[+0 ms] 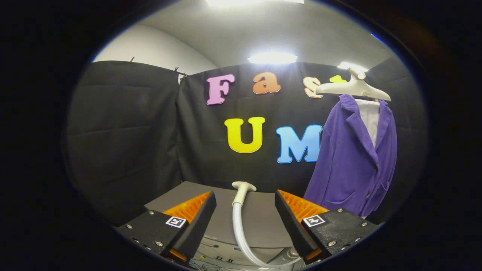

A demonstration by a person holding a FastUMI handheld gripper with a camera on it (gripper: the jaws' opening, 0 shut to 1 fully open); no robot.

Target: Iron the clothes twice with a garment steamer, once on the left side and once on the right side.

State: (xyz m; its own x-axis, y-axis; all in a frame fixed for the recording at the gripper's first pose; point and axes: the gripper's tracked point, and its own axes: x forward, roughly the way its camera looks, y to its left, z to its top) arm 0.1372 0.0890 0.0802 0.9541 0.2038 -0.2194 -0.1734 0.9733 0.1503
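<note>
A purple jacket (356,158) over a white shirt hangs on a cream hanger (354,87) against the booth wall, beyond and to the right of my fingers. The white steamer head (243,187) lies on a grey table (260,218), just ahead of my fingers and between their lines. Its pale hose (241,235) curves back down between the fingers. My gripper (245,205) is open, both fingers wide apart, touching nothing.
Black cloth walls close the booth behind and to the left. The grey table's far edge runs just beyond the steamer head. Under the fingers shows part of a grey appliance body with cables.
</note>
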